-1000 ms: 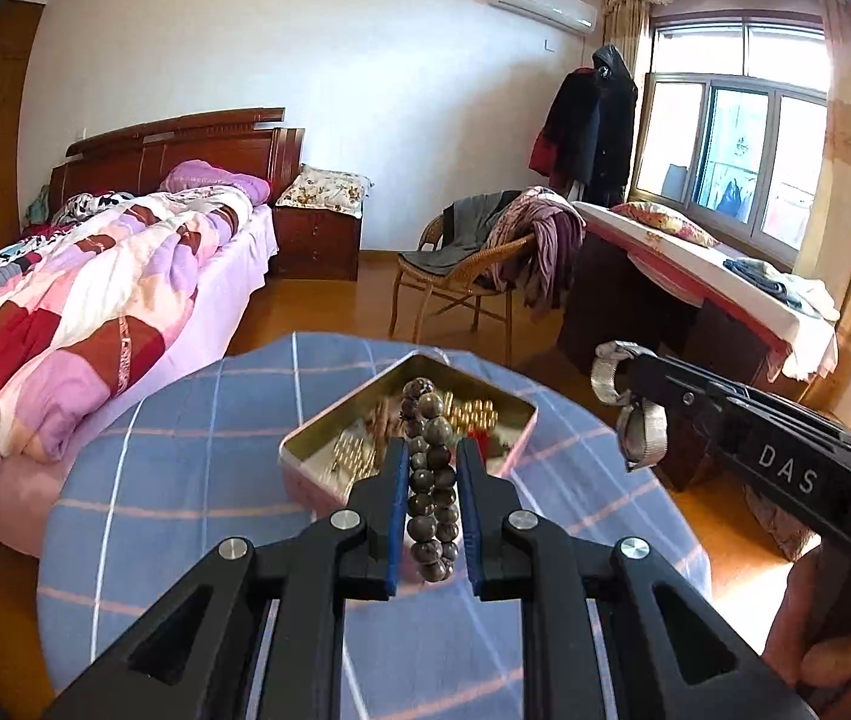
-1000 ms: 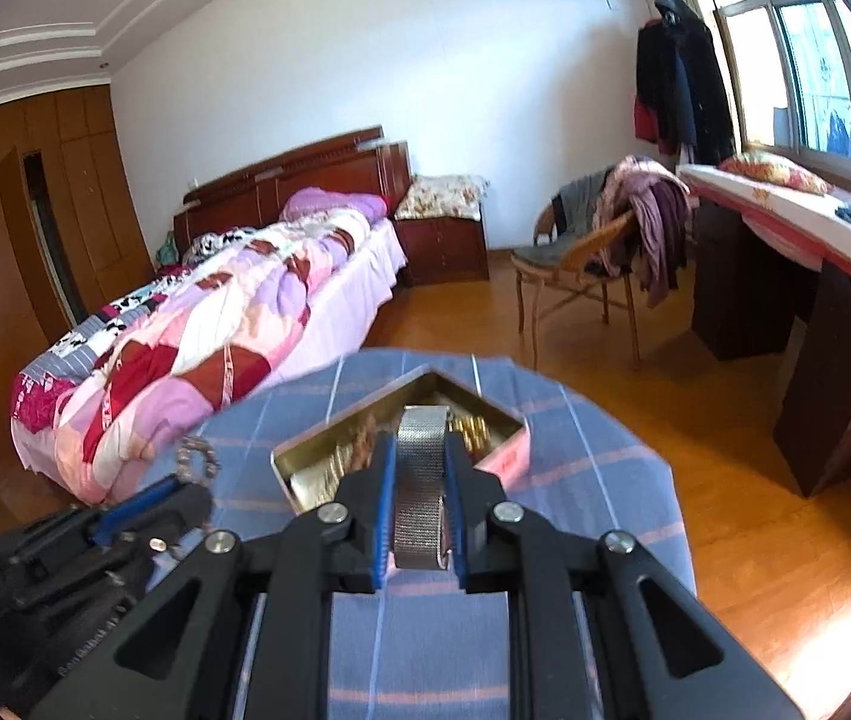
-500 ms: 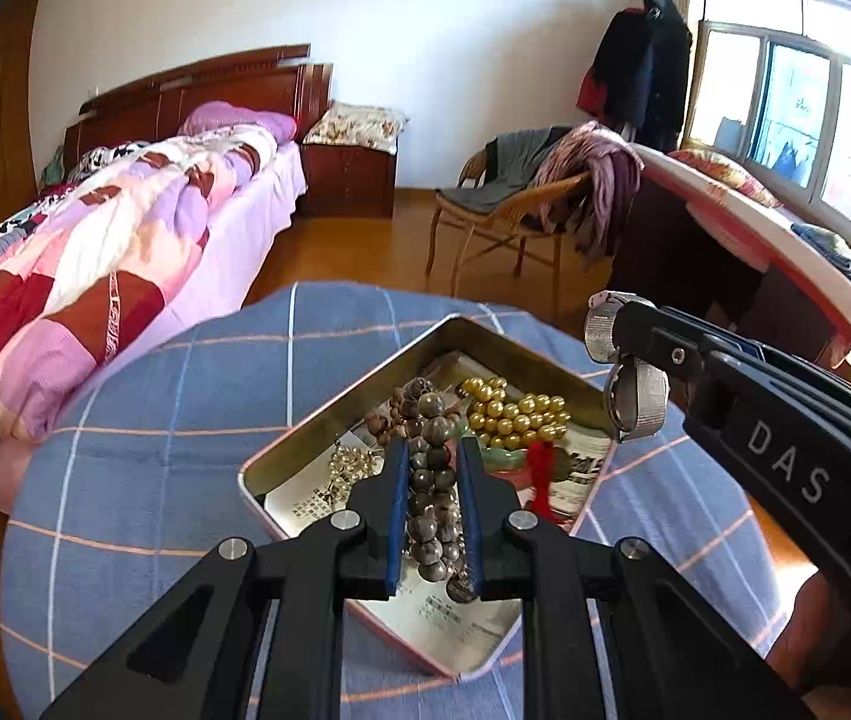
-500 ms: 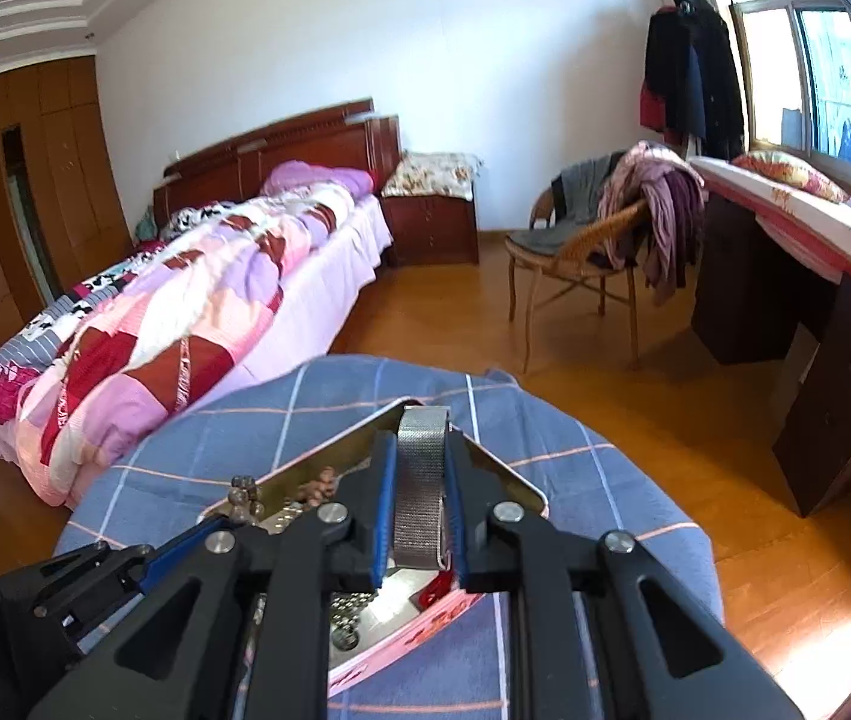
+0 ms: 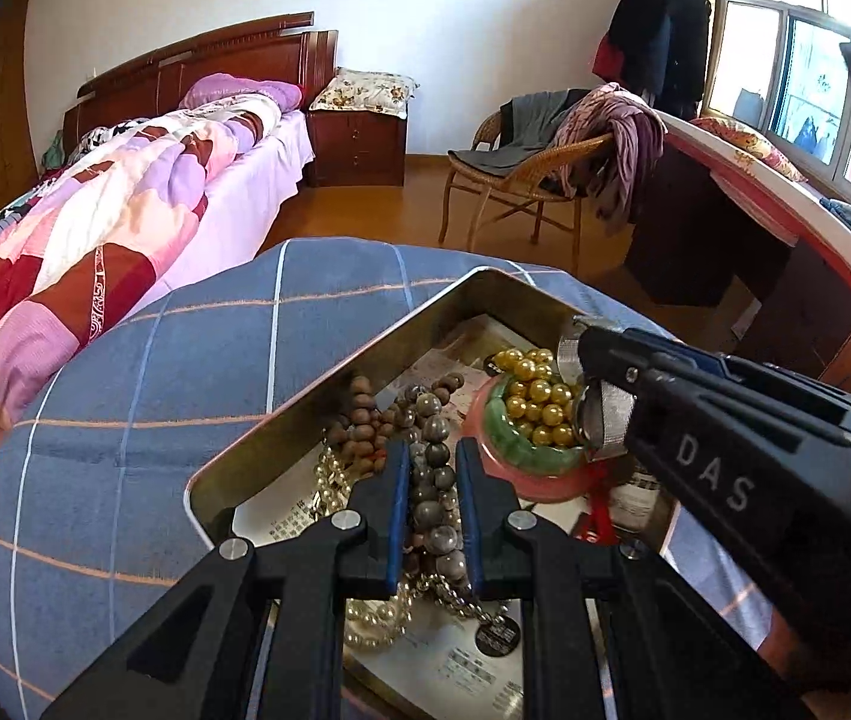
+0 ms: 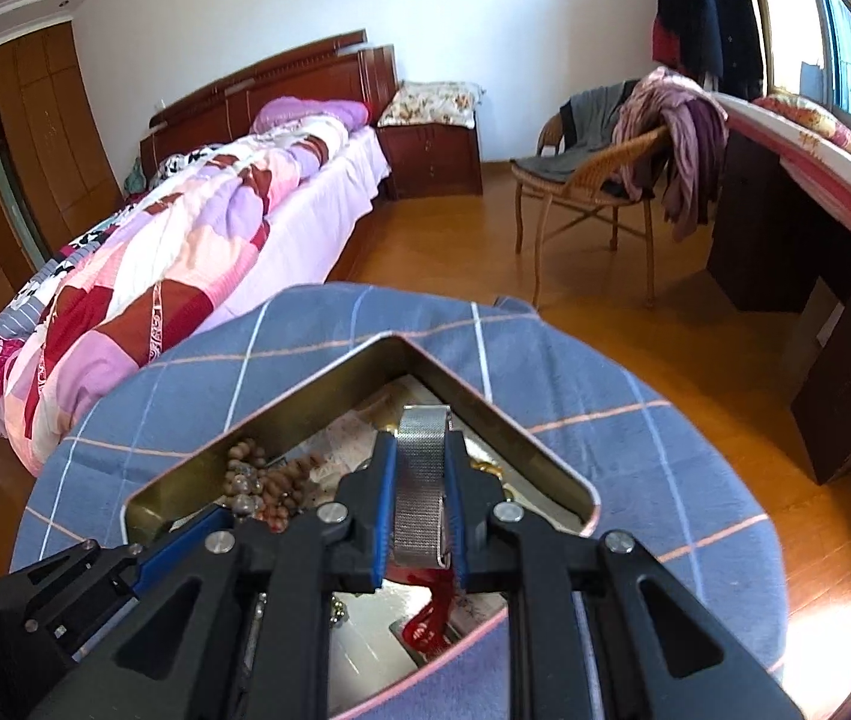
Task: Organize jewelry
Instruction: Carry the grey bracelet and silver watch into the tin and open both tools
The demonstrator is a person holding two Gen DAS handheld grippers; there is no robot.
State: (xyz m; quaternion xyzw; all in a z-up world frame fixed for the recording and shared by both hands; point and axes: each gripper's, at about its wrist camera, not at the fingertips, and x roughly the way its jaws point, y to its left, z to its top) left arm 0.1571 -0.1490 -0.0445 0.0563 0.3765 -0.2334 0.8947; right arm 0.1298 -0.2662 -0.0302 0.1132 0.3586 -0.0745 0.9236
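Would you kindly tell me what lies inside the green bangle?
Gold beads fill the green bangle. The right gripper and its mesh band cover the bangle's right side.

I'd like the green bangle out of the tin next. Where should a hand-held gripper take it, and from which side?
Grip the green bangle at its near rim, coming from above with one finger inside the ring. It lies flat on a pink ring, gold beads crowding its far side.

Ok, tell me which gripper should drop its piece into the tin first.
Left, probably. The left gripper holds the grey bead bracelet low over the tin, right above loose beads. The right gripper holds the mesh band above the green bangle.
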